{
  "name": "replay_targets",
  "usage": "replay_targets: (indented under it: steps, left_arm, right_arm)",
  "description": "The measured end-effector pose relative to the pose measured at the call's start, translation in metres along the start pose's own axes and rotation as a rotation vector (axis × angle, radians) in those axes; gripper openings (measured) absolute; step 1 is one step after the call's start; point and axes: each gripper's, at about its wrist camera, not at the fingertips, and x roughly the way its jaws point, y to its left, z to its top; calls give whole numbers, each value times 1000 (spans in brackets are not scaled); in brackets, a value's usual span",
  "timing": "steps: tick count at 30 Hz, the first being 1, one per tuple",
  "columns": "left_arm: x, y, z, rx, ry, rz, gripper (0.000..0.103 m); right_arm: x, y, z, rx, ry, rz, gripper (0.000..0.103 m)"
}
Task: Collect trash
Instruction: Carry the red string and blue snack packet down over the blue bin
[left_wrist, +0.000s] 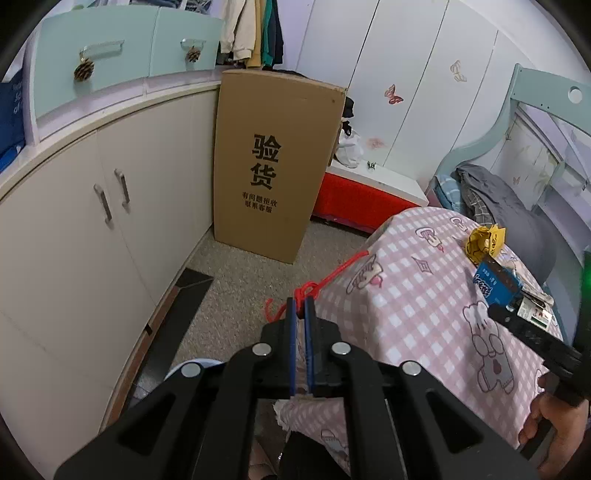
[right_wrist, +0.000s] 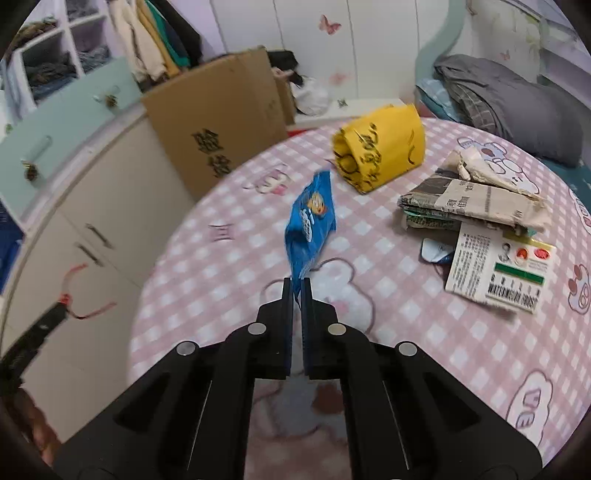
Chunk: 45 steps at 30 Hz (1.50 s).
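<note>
My right gripper (right_wrist: 296, 286) is shut on the lower edge of a blue snack wrapper (right_wrist: 312, 218), which stands up from the pink checked tablecloth (right_wrist: 406, 350). In the left wrist view the same wrapper (left_wrist: 495, 282) shows at the right in the right gripper (left_wrist: 496, 312). My left gripper (left_wrist: 301, 301) is shut on a knotted red string (left_wrist: 334, 275) beside the table's left edge; its loose end dangles below. A crumpled yellow bag (right_wrist: 380, 151), a folded newspaper (right_wrist: 476, 199) and a printed leaflet (right_wrist: 498, 269) lie on the table.
A tall cardboard box (left_wrist: 273, 166) stands on the floor against cream cupboards (left_wrist: 110, 240). Behind the table is a bed with grey bedding (right_wrist: 509, 96). A person's hand (left_wrist: 554, 424) holds the right gripper's handle. Grey carpet (left_wrist: 236, 280) lies between cupboards and table.
</note>
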Motion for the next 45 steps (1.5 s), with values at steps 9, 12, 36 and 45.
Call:
replay_targets:
  steps: [9, 12, 36, 45]
  left_arm:
    - [-7, 16, -17, -37, 30, -12, 4]
    - [-10, 19, -20, -41, 33, -12, 4]
    - [-3, 10, -28, -27, 61, -24, 4]
    - [2, 22, -28, -47, 73, -25, 4]
  right_arm:
    - [-19, 29, -14, -28, -32, 92, 3]
    - [-23, 28, -19, -4, -37, 120, 3]
    - [13, -2, -19, -139, 55, -123, 69]
    - [14, 30, -15, -196, 43, -42, 31]
